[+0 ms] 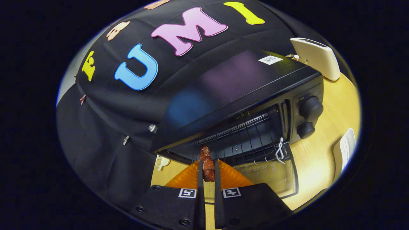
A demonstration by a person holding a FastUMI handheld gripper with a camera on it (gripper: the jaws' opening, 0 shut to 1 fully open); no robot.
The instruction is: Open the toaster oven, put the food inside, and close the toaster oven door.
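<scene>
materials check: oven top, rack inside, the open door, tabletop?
Toaster oven top: looks like painted metal, glossy black; it mirrors blurred colours. Rack: thin metal wire, plated by the look, with light glints. Door: seemingly glass, see-through with a dark rim. Table: pale wood or laminate, faint grain, slight sheen. The gripper is shut on the food, a reddish-brown piece.

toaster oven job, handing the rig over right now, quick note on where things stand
Gripper: shut on the food, a reddish-brown piece held between the fingers.
Toaster oven: on the wooden table, door already open and folded down, wire rack exposed.
Food is just in front of the opening, not yet on the rack.
Left: place food inside, release, close the door.
</scene>
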